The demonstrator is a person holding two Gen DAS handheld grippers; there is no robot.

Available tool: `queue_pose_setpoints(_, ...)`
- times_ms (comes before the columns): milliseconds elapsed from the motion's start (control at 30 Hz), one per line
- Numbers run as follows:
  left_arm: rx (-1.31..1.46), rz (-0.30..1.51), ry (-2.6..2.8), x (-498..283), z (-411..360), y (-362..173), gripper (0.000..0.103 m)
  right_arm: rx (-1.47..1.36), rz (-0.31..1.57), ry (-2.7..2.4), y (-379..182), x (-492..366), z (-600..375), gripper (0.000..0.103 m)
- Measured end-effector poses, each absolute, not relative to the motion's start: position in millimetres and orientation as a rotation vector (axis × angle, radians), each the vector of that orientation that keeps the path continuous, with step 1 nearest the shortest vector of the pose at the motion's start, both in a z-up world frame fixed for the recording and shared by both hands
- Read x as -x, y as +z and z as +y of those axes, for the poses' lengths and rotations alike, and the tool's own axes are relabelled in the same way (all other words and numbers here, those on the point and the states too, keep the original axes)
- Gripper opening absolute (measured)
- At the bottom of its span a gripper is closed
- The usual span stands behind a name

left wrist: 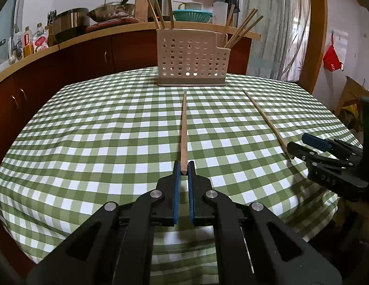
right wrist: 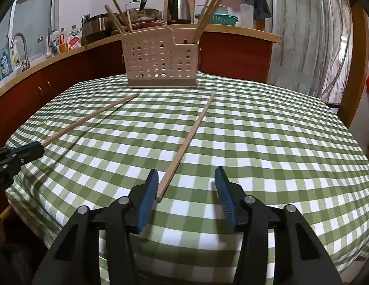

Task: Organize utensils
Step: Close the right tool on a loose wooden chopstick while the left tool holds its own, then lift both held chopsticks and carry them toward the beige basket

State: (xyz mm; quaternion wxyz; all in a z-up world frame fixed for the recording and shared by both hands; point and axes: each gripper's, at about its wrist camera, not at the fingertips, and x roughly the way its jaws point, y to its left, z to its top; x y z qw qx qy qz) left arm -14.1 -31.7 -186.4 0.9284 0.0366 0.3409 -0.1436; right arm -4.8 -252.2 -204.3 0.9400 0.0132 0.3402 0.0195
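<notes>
On green-checked tabletop: left gripper clamps long wooden chopstick; second chopstick beside right gripper left finger, fingers apart.

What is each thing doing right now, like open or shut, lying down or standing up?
Left tool: shut on the left chopstick.
Left chopstick: near end pinched, pointing at the basket.
Right tool: open.
Right chopstick: lying flat on the tablecloth, between the open fingers.
Basket: upright, holding chopsticks.
</notes>
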Motion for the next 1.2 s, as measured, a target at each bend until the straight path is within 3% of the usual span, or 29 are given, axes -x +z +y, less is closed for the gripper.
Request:
queue_pose_setpoints(433,-0.085,0.714,-0.285,7.8,-40.5,-192.6,0.007,-0.044,0.683,0.077,-204.6,11.7,-260.7,0.04)
queue_pose_setpoints(600,-0.081,0.716,-0.28,7.1,-39.3,-193.5,0.007,-0.045,0.704,0.091,-208.3,8.9,-258.6,0.016)
queue_pose_setpoints(700,-0.073,0.72,-0.279,6.0,-37.9,-194.7,0.007,-0.055,0.716,0.093,-208.8,7.1,-260.1,0.009)
queue_pose_setpoints(1200,-0.055,0.633,-0.271,12.9,-33.2,-169.6,0.007,-0.048,0.606,0.084,-181.6,17.9,-264.9,0.008)
